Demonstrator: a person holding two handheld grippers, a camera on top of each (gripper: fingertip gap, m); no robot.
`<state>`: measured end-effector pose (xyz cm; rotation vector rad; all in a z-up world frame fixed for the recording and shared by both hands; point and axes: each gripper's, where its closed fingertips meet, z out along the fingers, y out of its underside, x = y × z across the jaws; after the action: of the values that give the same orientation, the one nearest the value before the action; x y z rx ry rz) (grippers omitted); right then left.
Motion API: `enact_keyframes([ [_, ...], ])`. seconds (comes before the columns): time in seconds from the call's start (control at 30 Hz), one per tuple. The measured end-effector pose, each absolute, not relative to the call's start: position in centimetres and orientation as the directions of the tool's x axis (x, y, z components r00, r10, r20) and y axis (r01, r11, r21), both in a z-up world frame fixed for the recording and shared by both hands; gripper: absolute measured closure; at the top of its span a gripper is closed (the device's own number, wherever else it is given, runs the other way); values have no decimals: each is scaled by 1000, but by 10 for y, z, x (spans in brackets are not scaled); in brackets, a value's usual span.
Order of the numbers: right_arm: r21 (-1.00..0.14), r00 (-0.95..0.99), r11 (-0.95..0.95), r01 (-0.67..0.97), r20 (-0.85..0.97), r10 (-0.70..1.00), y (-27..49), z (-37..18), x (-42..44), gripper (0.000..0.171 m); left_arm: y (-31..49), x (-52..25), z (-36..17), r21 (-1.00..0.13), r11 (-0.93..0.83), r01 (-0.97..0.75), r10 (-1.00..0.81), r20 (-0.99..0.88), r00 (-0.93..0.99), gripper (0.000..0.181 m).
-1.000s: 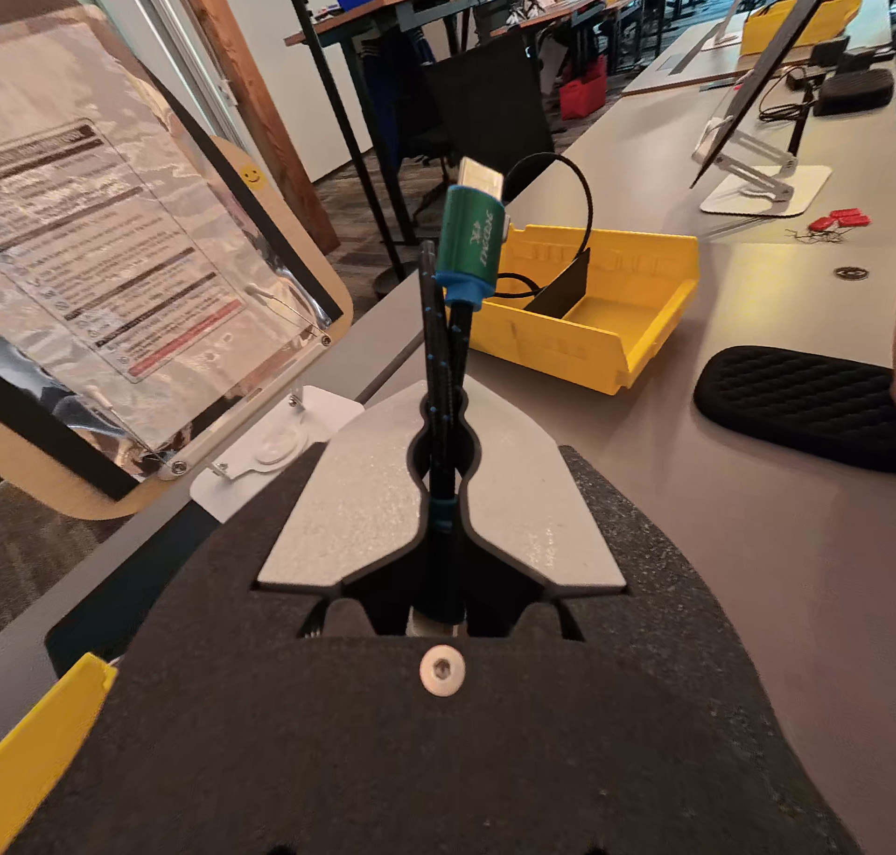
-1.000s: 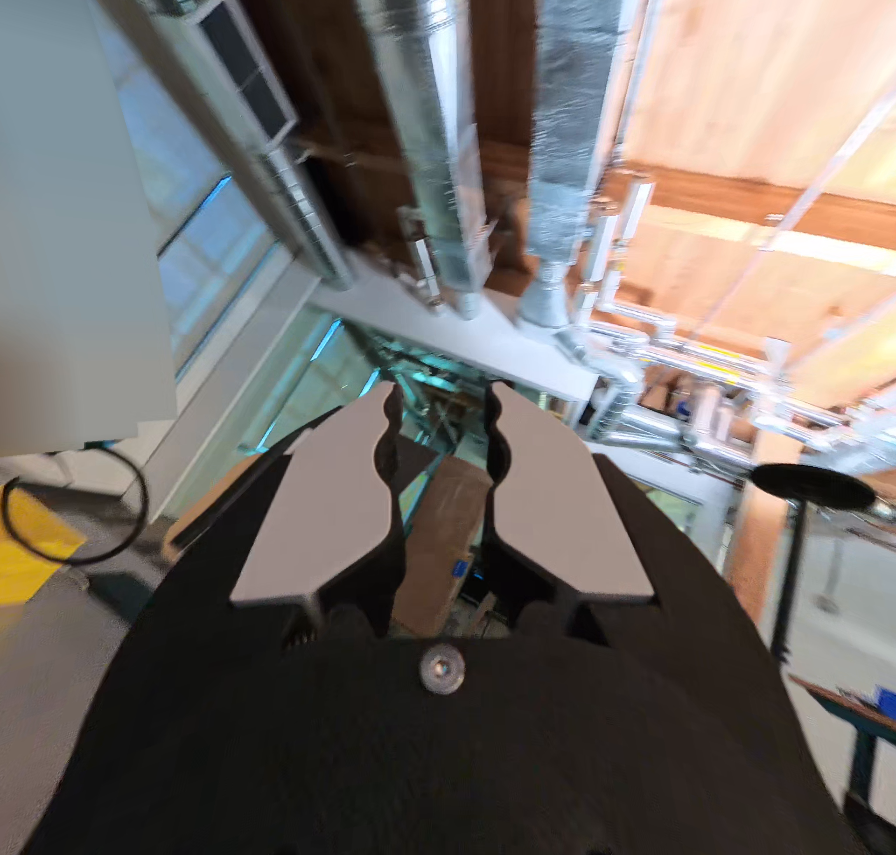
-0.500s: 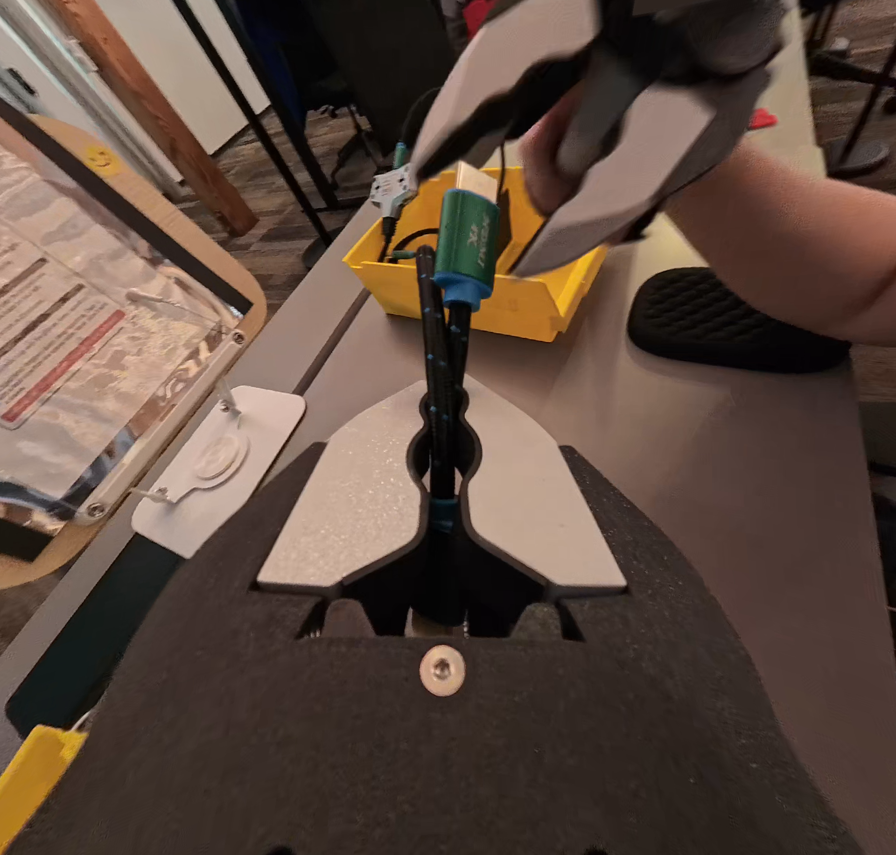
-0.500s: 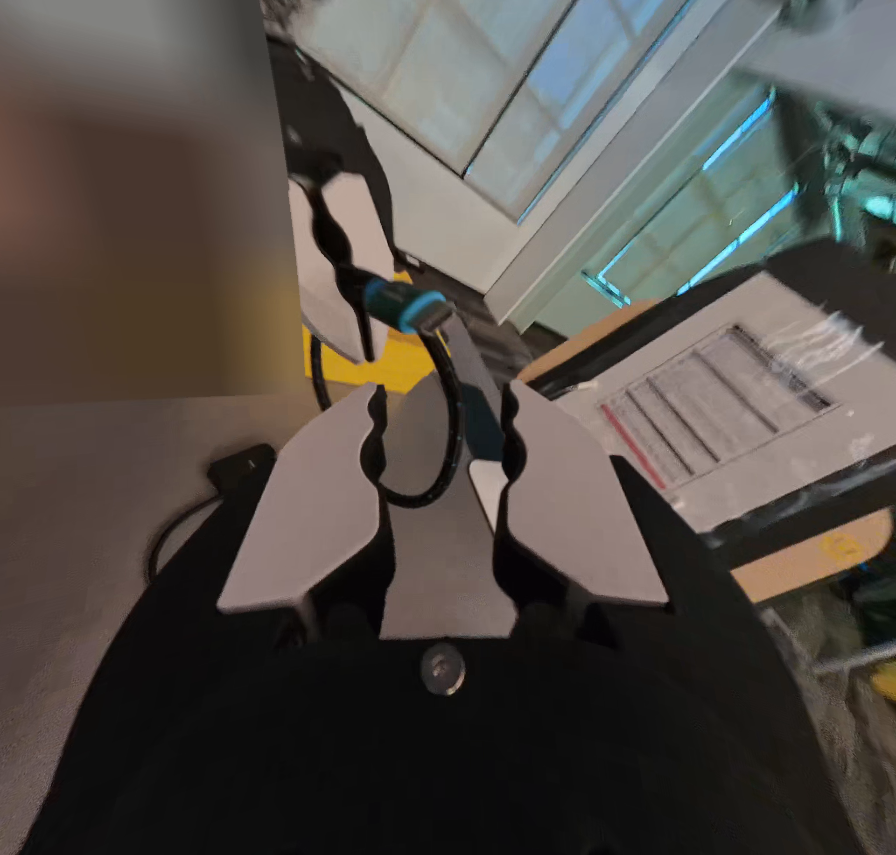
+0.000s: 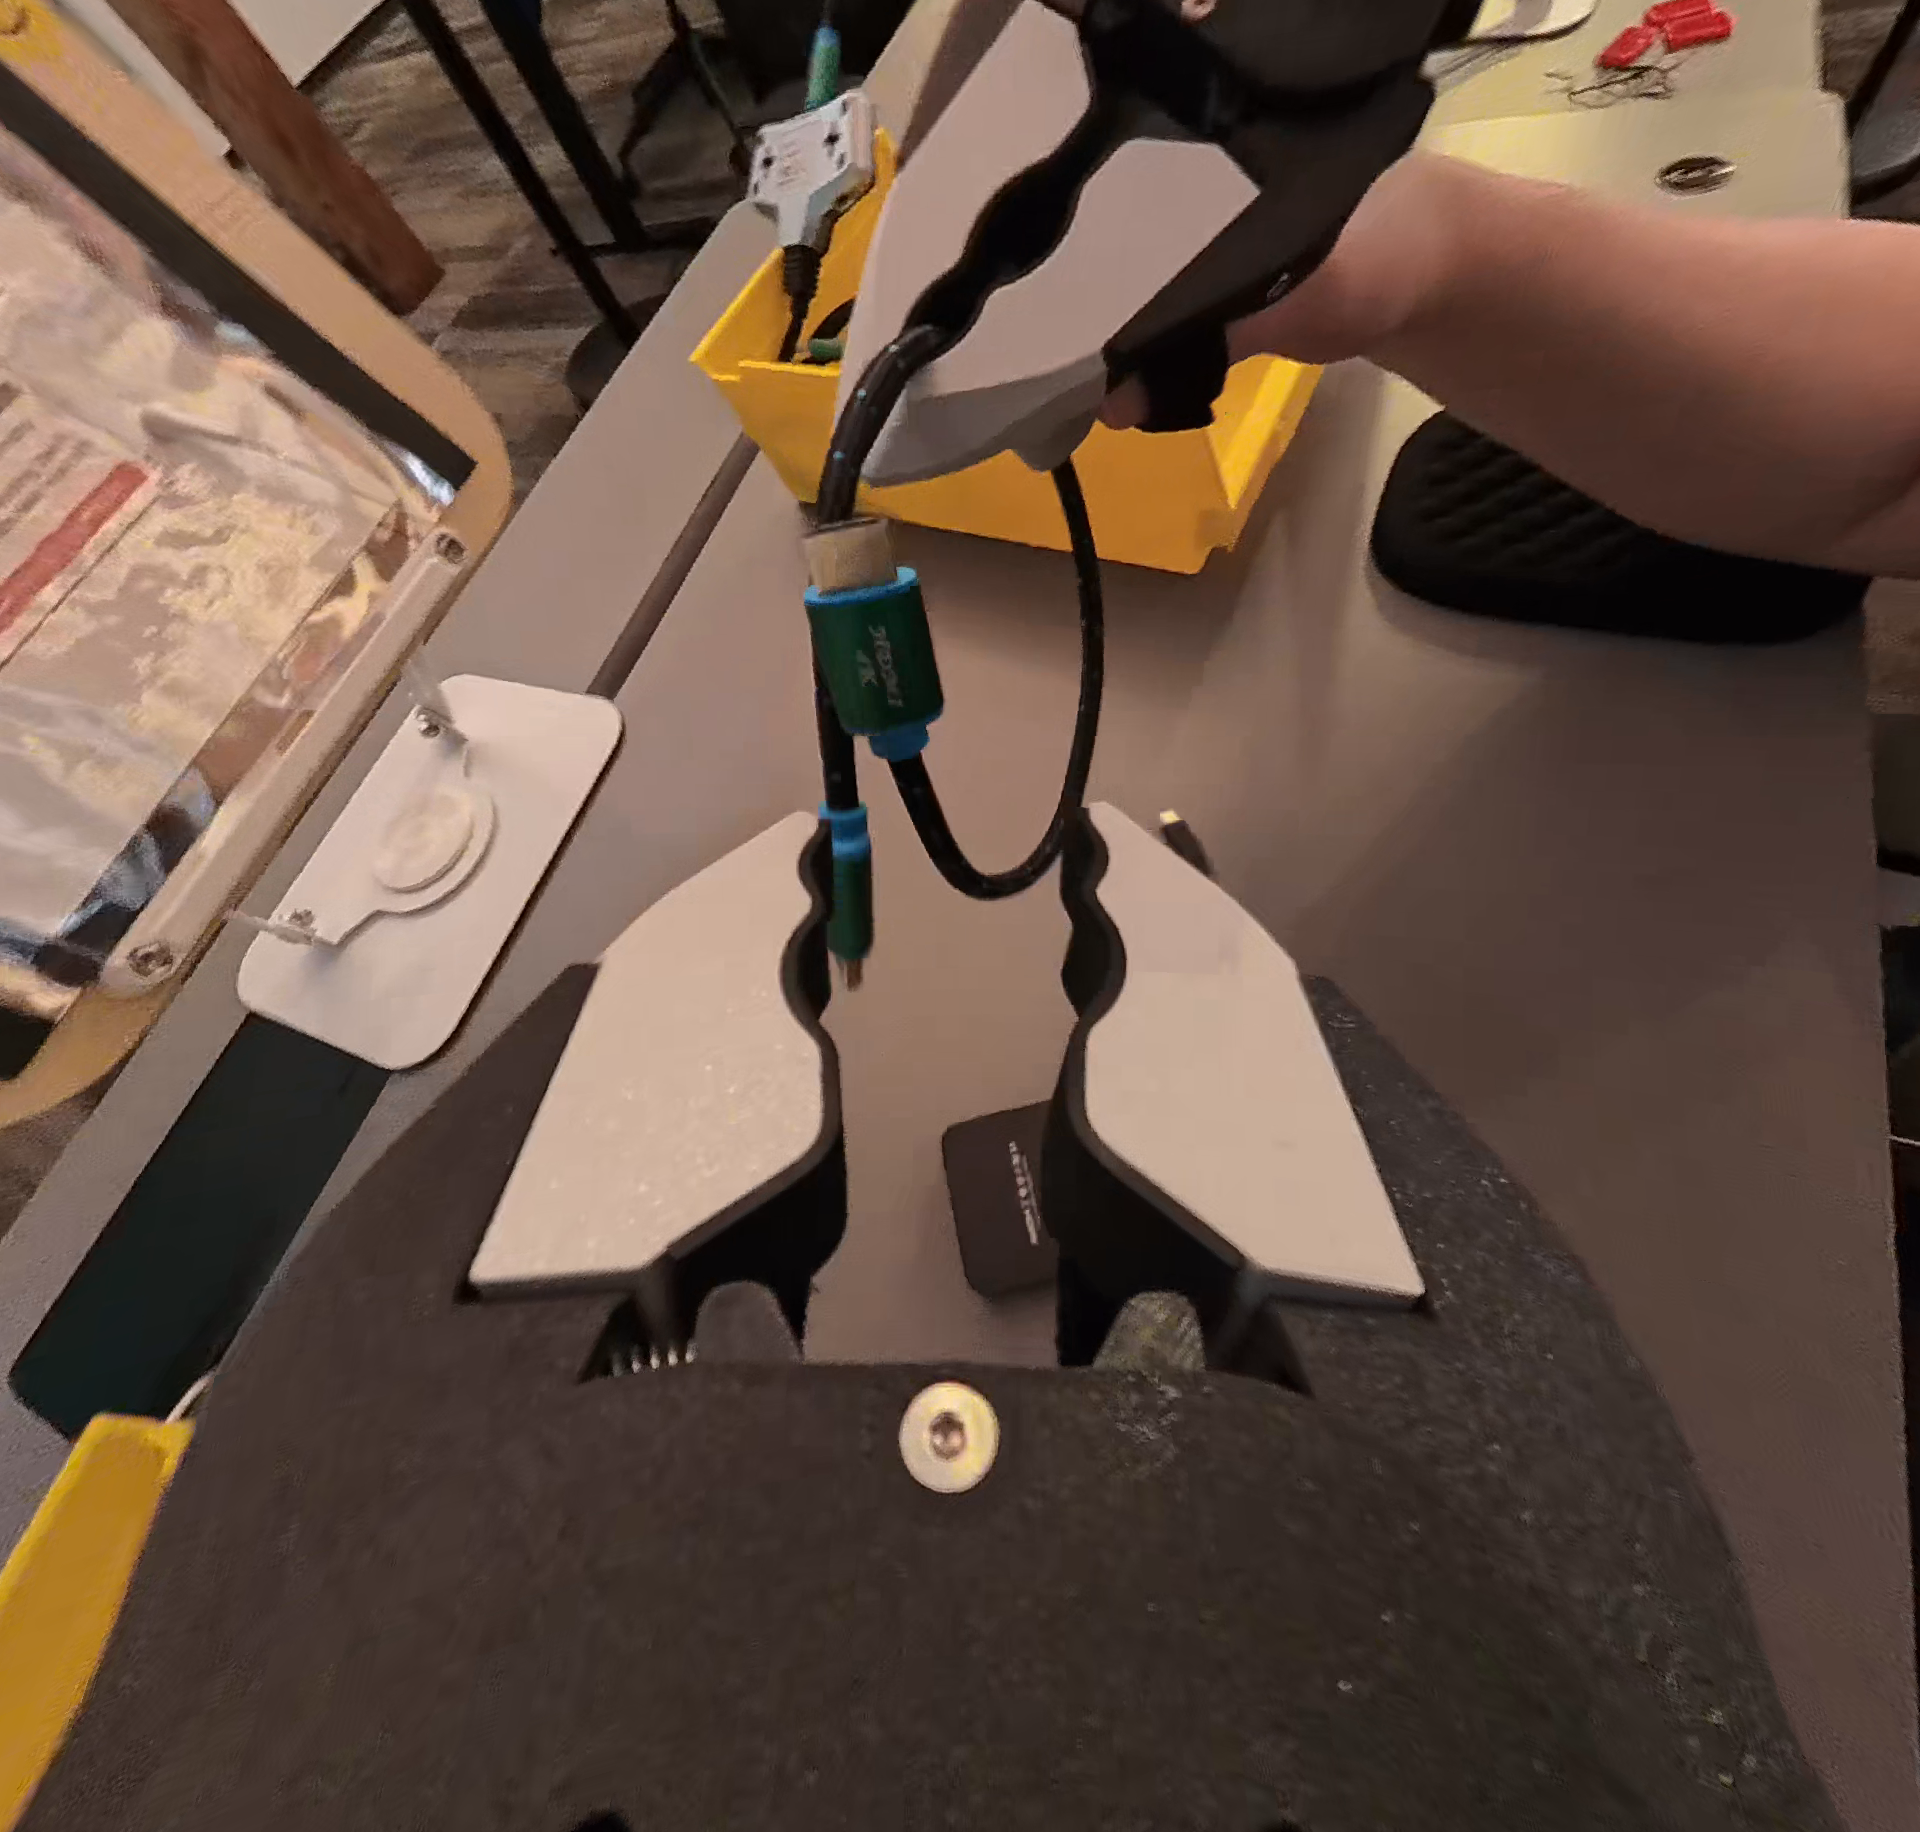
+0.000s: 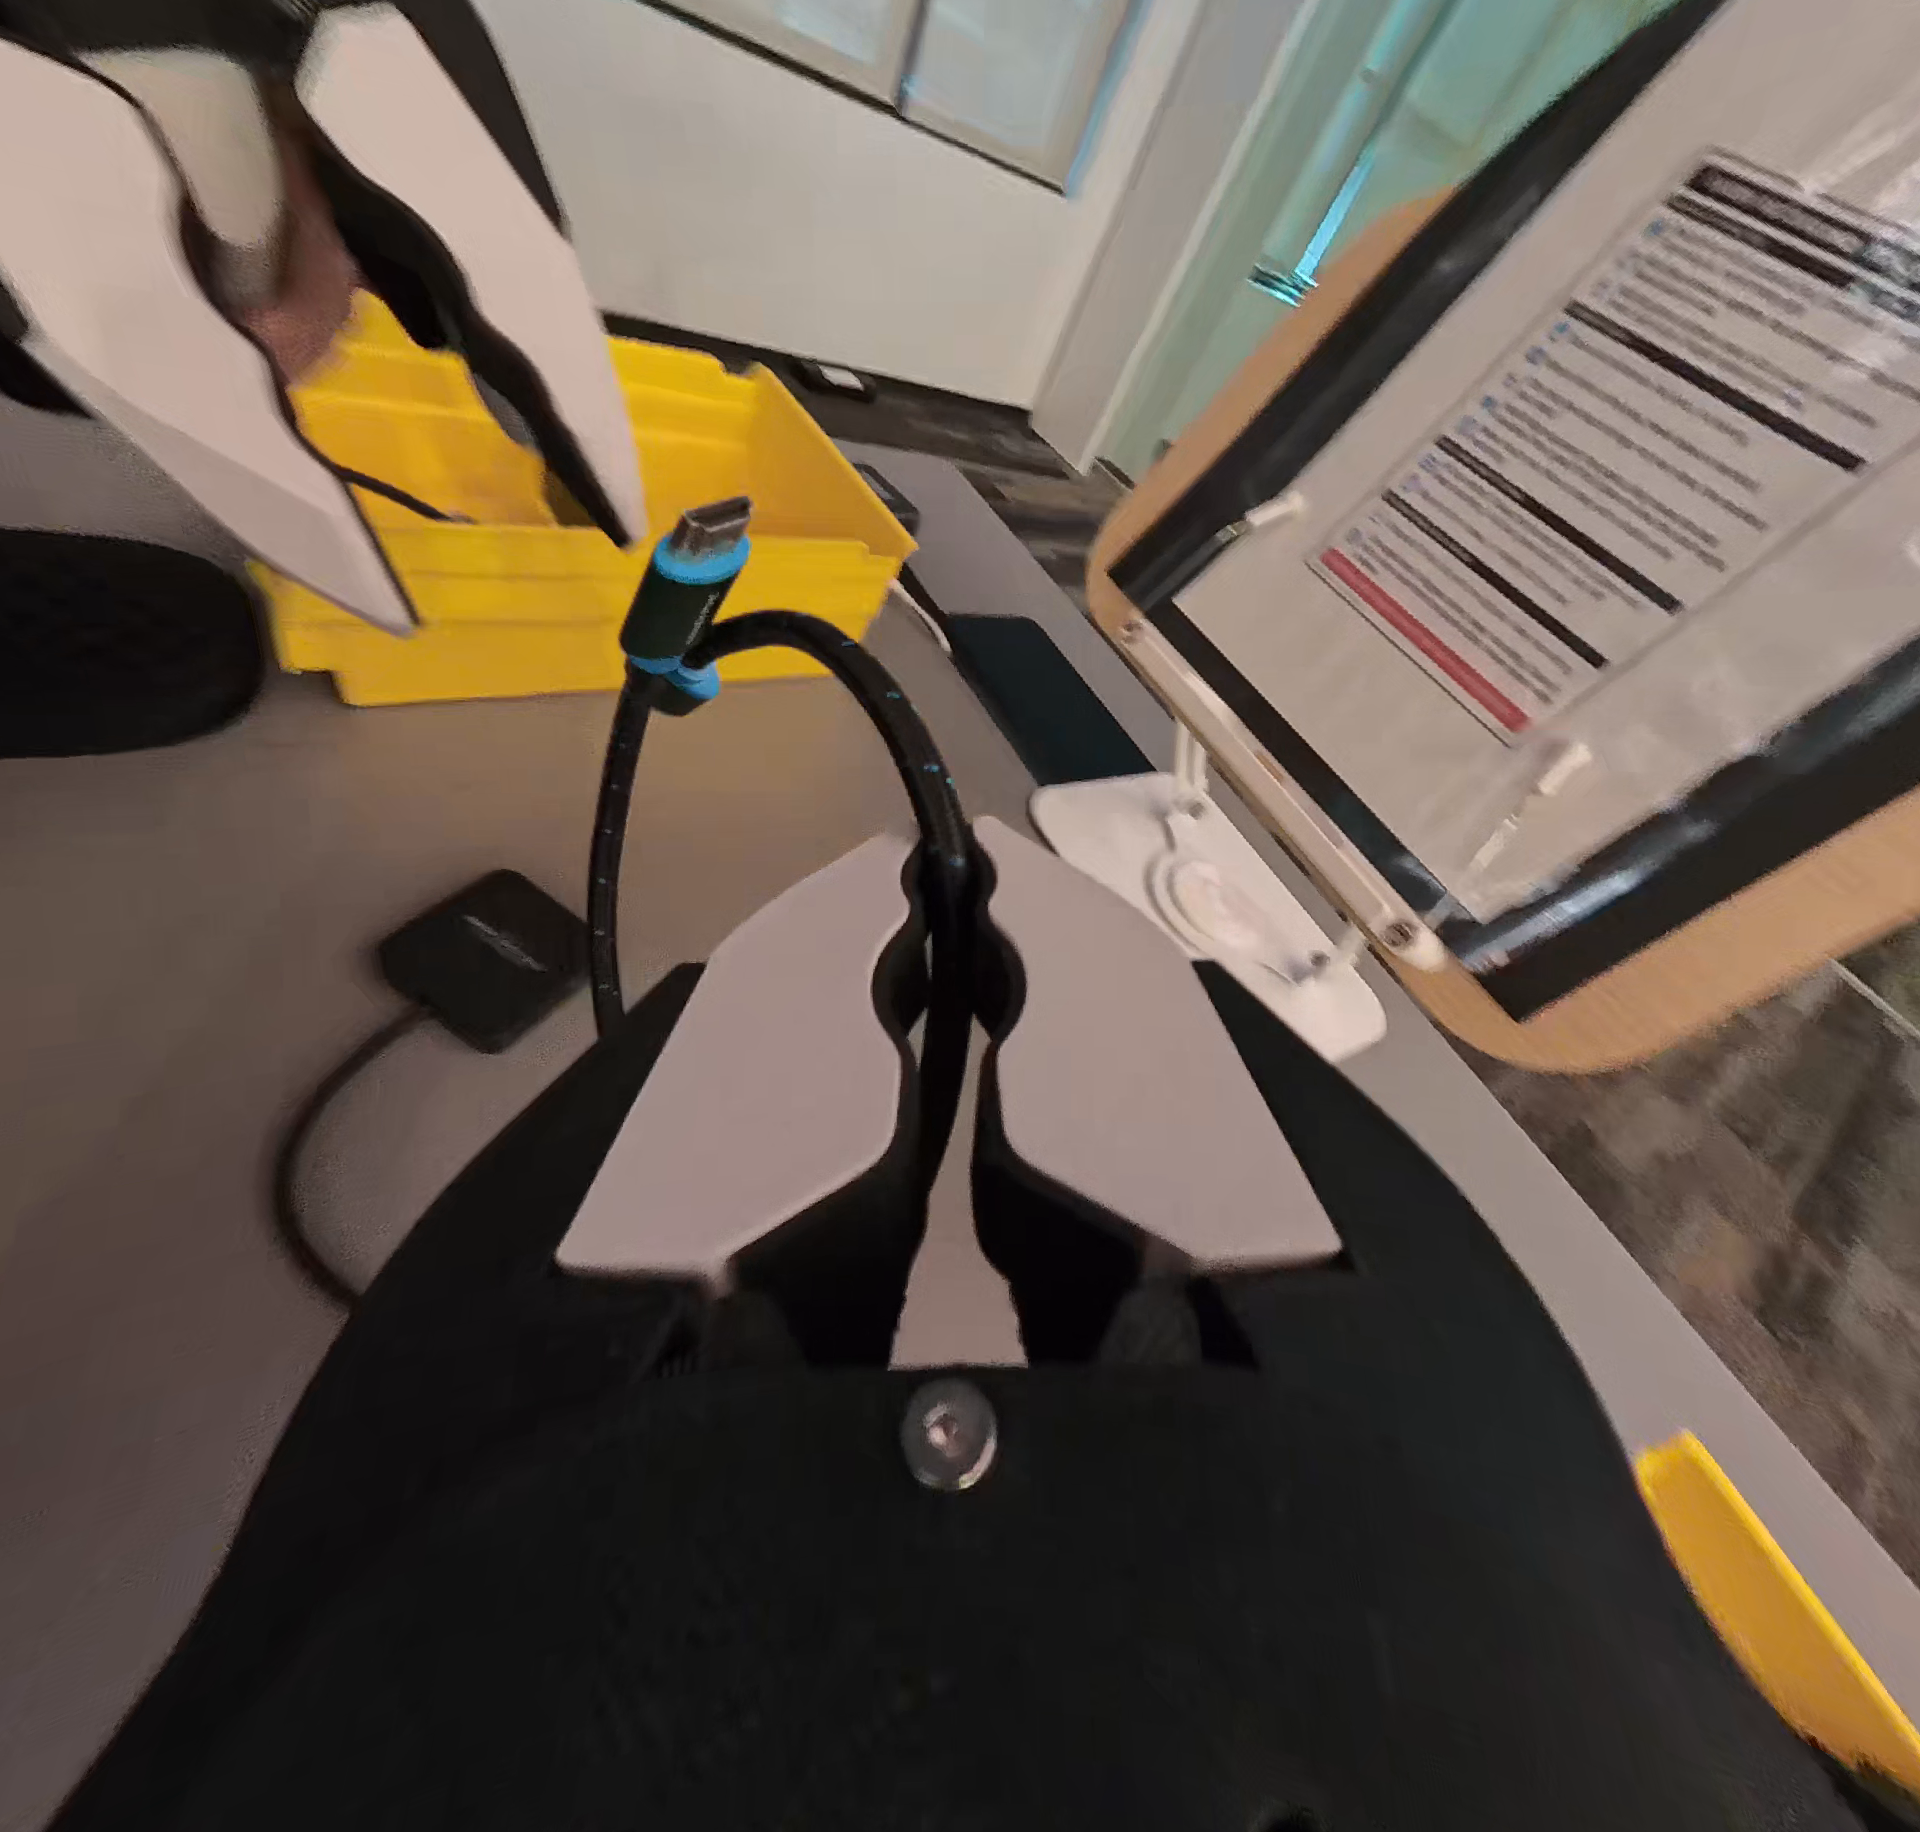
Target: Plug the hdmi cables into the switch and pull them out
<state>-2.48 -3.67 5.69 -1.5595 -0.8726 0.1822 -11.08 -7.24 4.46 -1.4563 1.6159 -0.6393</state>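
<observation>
Left wrist view: short black braided hdmi cable with blue flecks, bent in a loop; one green-shelled plug with blue collar and gold tip pointing up, second slimmer plug hanging tip-down. Grey desk; yellow bin far centre with a grey adapter at its far-left corner, black pad far right, framed printed sheet on a white stand at left, black switch flat on the desk, near. Left gripper spread wide, holding nothing; hanging plug just inside the left finger, loop bottom between the tips. Right gripper above and farther off, pinched on the cable.

Right wrist view: same cable arching up and left, plug pointing up and away. Grey desk, yellow bin far, black switch left with a lead, sign stand right, glass walls behind. Right gripper closed on the cable near the fingertips. Left gripper far left, apart, empty, tips just beside the plug.
</observation>
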Motion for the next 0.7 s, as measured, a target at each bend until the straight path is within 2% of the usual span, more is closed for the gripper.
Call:
enact_keyframes([
  [0.13,-804,741,-16,595,541,398,-13,41,5,169,-51,-127,30,-758,144,-636,-953,-280,118,141],
  [0.2,-757,711,-29,652,599,369,-10,33,3,169,-45,-128,20,-724,121,-679,-948,-287,136,143],
  [0.37,-787,722,-26,617,552,418,-12,25,-19,170,-55,-116,-1,-702,66,-709,-977,-189,96,153],
  [0.5,-816,740,11,578,530,415,-17,35,-29,170,-44,-114,-20,-669,-33,-743,-978,-131,161,156],
  [0.7,-845,763,60,531,508,399,-28,54,-36,170,-29,-106,-29,-657,-41,-753,-958,-189,217,155],
])
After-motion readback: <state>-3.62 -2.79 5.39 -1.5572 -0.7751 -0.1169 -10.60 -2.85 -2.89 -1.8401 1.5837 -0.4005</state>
